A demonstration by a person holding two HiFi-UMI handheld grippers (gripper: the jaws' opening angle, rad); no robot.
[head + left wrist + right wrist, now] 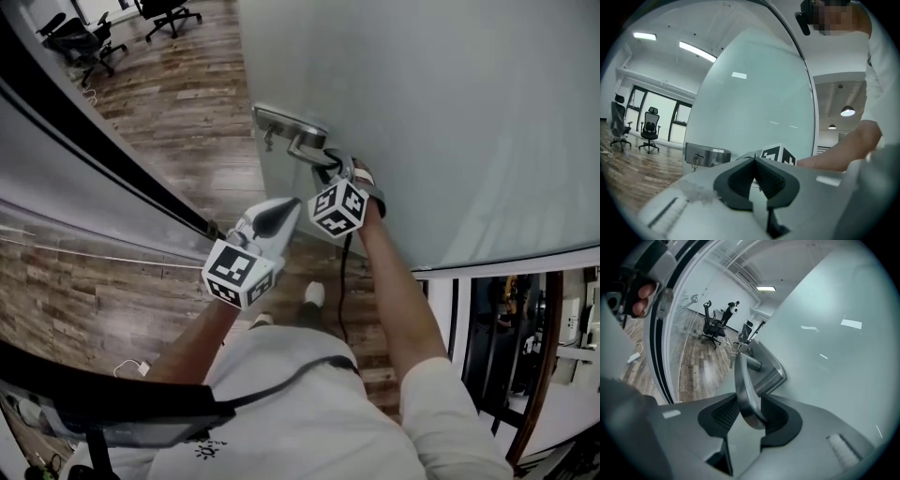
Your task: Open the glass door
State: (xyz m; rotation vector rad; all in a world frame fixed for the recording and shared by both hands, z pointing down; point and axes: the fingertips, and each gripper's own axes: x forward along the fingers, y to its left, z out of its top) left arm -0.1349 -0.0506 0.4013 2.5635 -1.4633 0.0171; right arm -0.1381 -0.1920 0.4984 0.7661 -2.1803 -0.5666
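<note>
At the glass door's (pixel 450 112) near edge, right gripper (pixel 750 411) is clamped on the lever handle (pixel 744 380). Left gripper (pixel 753 161) is closed and empty beside it. Risk: the smooth lever slips from the pads under an oblique pull.

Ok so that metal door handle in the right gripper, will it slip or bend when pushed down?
The door handle looks like solid brushed metal, so probably stiff, not bendy. Its smooth rounded surface may slip, though the right gripper clamps it from both sides. It likely pivots at its plate on the glass door rather than coming free.
</note>
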